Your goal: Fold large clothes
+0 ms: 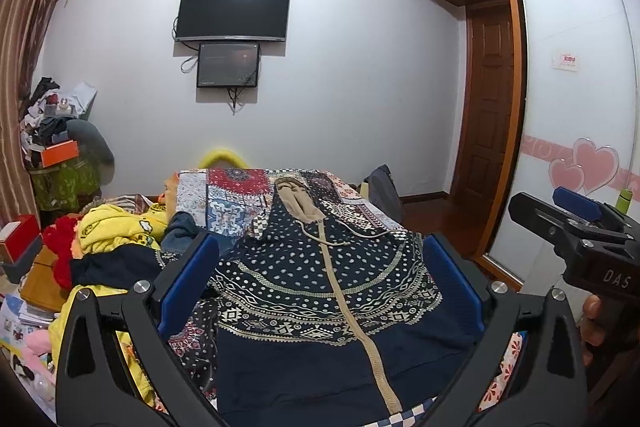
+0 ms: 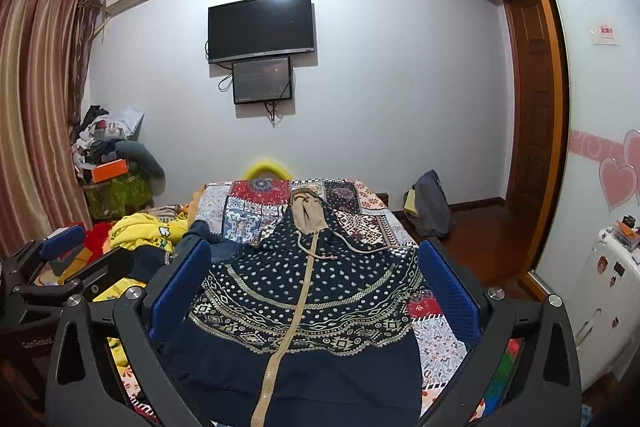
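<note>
Left gripper: the black two-finger left gripper (image 1: 320,283) with blue pads hangs over the near end of the bed, fingers spread wide, holding nothing.
Right gripper: the matching black right gripper (image 2: 316,287) is just beside it, also spread wide and empty.
Garment: a navy zip-front hooded jacket with white dot and diamond bands and a beige zipper (image 1: 332,291) lies face up on the bed, hem nearest, beige-lined hood (image 1: 296,201) farthest; the sleeves appear tucked in or hidden, so their position cannot be told.
Handling: it looks soft and limp, probably thick and fairly heavy, likely to sag and drag rather than slip; the zipper line (image 2: 294,311) gives a stiffer spine.
Where to hold: the two hem corners or the shoulder edges seem best, pinching both layers.
Bed cover: a patchwork quilt in red, blue and white prints (image 2: 248,207) lies under the jacket.
Beyond: a heap of yellow clothes (image 1: 116,227) sits to the left; a black wall television (image 2: 260,27) hangs on the far wall.
</note>
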Available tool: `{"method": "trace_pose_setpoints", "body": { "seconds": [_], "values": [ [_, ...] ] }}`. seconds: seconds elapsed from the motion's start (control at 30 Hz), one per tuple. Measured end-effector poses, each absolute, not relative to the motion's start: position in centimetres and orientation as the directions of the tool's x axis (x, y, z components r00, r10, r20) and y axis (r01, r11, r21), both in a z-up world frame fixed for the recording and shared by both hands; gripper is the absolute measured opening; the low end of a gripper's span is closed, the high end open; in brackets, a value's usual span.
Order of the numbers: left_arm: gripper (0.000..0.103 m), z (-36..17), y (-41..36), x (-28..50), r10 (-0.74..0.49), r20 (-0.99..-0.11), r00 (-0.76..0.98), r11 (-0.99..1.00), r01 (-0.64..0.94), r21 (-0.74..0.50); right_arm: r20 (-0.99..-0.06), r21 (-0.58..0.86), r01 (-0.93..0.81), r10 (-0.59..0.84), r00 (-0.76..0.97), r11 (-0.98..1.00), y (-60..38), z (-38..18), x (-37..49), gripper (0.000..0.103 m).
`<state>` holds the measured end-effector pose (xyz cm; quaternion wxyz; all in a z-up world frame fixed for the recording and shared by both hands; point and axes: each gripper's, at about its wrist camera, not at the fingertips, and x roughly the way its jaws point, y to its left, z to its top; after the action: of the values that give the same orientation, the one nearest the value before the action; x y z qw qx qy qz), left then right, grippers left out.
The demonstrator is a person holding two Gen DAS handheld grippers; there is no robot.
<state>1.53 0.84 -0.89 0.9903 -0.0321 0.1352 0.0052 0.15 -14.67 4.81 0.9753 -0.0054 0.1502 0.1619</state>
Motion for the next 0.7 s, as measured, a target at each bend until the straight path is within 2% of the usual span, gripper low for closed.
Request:
{"method": "trace_pose_setpoints", "body": {
  "seconds": [0.7],
  "values": [
    [0.103, -1.05, 0.7, 1.54, 0.002, -0.267, 0.964, 0.998, -0.017, -0.052, -0.297, 0.036, -0.32, 0.316, 0.901, 0.947, -14.58, 4.91, 0.07, 0.103]
  ]
}}
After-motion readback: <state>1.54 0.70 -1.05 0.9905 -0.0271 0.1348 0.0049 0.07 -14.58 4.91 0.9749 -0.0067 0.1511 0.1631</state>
